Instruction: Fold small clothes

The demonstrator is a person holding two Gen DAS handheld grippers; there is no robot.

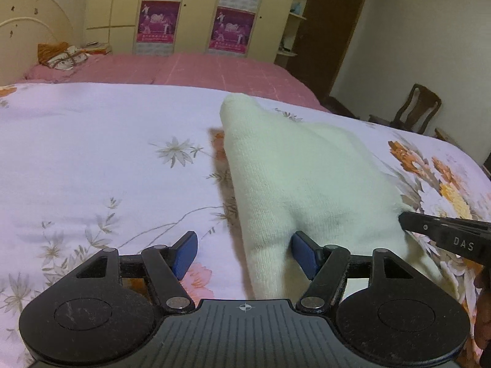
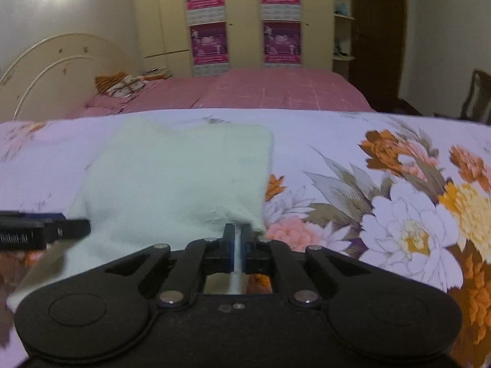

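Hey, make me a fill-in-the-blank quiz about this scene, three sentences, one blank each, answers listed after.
1. The right gripper is clamped shut on an edge of the pale ____ knitted garment.
2. The left gripper has its blue-padded fingers spread ____, with a fold of the garment between them.
3. The garment lies on a white bedspread printed with ____.

Missing words: green; open; flowers

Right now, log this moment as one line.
left gripper: open, straddling cloth edge | right gripper: shut on cream cloth corner | cloth partly lifted off floral bedspread
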